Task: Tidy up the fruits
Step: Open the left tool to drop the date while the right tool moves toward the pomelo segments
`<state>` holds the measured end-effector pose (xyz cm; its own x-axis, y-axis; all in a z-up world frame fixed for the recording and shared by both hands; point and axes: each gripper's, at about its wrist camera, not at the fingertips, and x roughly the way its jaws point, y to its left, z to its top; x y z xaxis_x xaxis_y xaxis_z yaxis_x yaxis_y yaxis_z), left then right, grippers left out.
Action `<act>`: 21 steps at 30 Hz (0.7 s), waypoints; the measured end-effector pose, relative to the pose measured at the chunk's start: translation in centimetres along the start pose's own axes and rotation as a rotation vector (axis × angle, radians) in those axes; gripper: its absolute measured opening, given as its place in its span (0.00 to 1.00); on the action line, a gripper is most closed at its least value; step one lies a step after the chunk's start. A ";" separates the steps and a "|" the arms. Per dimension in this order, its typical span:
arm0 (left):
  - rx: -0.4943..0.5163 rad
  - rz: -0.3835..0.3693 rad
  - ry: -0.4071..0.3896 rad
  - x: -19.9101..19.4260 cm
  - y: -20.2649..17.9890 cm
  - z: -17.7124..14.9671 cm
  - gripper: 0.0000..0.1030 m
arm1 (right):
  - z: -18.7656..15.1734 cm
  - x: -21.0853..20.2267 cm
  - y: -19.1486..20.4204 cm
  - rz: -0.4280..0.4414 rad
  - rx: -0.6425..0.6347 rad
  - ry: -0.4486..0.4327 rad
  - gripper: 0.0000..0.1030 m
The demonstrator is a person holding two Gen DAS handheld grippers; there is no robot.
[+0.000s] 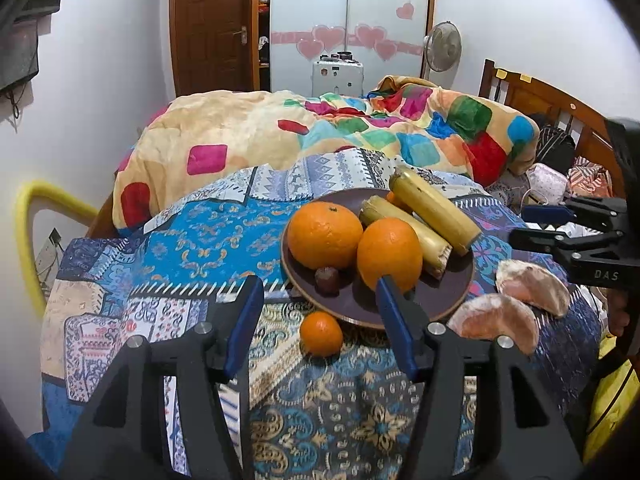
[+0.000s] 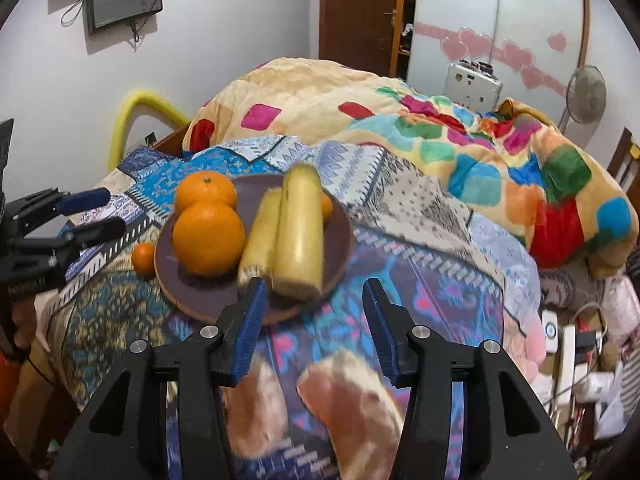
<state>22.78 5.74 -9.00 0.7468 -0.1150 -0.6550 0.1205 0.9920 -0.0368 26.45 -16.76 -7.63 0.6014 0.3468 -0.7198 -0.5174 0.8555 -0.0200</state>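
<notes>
**Loose fruit beside plate: soft segments need light grip**

Plate (image 1: pixel 460 296) sits on the patterned cloth (image 1: pixel 192 232) over the bed. On it: two big oranges (image 1: pixel 325 234) (image 1: pixel 389 254), two peeled-looking banana pieces (image 1: pixel 434 210) (image 1: pixel 408 232), a small dark brown fruit (image 1: pixel 327 280), and a sliver of another orange fruit behind the bananas.

Still off the plate:
- small mandarin (image 1: pixel 321 333), on the cloth just beside the plate's near rim
- two peeled citrus segments (image 1: pixel 496 326) (image 1: pixel 534 286), on the cloth to the right of the plate

Left tongs (image 1: pixel 320 312): spread, holding nothing, mandarin sitting between the fingers' line of sight. Right tongs (image 2: pixel 316 320): spread, empty, segments directly below/between them (image 2: pixel 352 404) (image 2: pixel 256 408), blurred in the right wrist view.

Handling, my read:
- Segments: light, soft, thin membrane, probably tacky. Will crush or tear if squeezed hard. Grip across the thick middle, flat sides to the pads, minimal closure. The curved back could roll out of the pads.
- Mandarin: light, round, firm-ish skin, rolls easily on soft bedding. Grip across the equator, centred.
- Bed surface gives under pressure, so pushing down will sink the fruit rather than seat it.
- Plate is crowded; free room looks to be near the front rim. Bumping the oranges may set them rolling.
</notes>
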 end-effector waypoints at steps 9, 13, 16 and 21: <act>-0.003 0.004 0.074 0.2 0.7 -2.9 0.58 | -5.0 -1.4 -2.1 -0.038 0.041 0.022 0.56; -0.002 0.003 0.115 1.2 0.7 -4.0 0.58 | -7.1 -1.5 -3.0 -0.070 0.051 0.034 0.57; -0.005 -0.001 0.138 2.0 0.6 -4.2 0.58 | -7.9 -1.3 -3.8 -0.075 0.070 0.048 0.57; -0.036 -0.034 0.168 3.5 0.8 -3.6 0.58 | -9.0 -0.8 -4.1 -0.084 0.066 0.063 0.65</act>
<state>23.18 6.28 -14.02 0.6221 -0.1417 -0.7700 0.1183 0.9892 -0.0864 22.65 -24.02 -13.19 0.6002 0.2501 -0.7597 -0.4248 0.9045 -0.0378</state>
